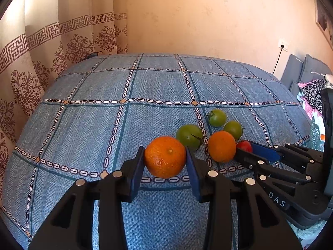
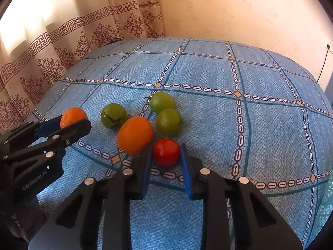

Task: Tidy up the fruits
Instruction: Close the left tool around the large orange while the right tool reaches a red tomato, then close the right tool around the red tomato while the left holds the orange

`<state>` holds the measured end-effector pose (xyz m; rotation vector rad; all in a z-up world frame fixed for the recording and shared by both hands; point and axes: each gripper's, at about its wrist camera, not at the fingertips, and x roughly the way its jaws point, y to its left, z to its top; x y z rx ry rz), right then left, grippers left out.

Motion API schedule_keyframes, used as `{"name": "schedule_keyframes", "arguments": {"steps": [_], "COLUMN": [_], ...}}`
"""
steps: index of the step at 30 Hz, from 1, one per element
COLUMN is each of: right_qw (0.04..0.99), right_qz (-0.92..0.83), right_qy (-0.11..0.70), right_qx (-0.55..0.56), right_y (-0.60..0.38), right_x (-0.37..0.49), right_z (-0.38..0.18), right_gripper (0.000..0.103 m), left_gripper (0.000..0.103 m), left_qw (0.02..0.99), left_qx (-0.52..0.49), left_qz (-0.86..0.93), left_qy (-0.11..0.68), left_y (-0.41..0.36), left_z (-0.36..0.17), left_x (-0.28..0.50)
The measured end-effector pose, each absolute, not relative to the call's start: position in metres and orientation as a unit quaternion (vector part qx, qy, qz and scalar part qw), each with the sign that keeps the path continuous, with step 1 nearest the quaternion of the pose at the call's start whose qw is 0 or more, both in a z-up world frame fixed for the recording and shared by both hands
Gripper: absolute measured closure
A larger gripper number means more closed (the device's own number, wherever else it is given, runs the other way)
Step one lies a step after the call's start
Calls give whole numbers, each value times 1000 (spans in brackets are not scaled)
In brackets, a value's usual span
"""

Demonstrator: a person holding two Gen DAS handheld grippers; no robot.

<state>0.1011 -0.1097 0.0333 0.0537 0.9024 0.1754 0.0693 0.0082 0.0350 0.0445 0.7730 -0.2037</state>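
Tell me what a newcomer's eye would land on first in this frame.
Probably the two grasps: the left tool closed on an orange at the cluster's left edge, and the right tool closed on a small red tomato at its near side. Behind them sit a second orange and three green tomatoes on the blue patterned cloth.

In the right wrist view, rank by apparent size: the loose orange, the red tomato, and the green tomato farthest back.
1. The loose orange looks largest.
2. The red tomato, between the right gripper fingers.
3. The farthest green tomato looks close to the red one; it lies farther away, so ranking these two is unsure.
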Motion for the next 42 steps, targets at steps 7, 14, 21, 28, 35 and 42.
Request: {"name": "schedule_keyframes", "arguments": {"steps": [7,14,21,28,35,42], "right_qw": [896,901,906,912,918,924], "right_qz": [83,71,62,53,36,12], "right_qy": [435,424,412,396,384,373], "right_qx": [42,59,73,87,94,89], "right_y": [-115,-125,-135,-142,-151,-161], "right_x": [93,81,65,48,36,23], "right_z": [37,46,56,70,80,88], "right_gripper": [76,76,76,76,76,76], "left_gripper": [64,64,64,64,64,64], "left_qw": [922,923,925,926,927,928], "left_qx": [22,21,16,17,17,17], "left_qz": [-100,-106,-116,-126,-132,-141], "left_qy": [374,369,361,355,350,344], "left_y": [7,6,5,0,-6,-17], "left_z": [36,39,46,51,56,63], "left_x": [67,62,56,52,44,31]}}
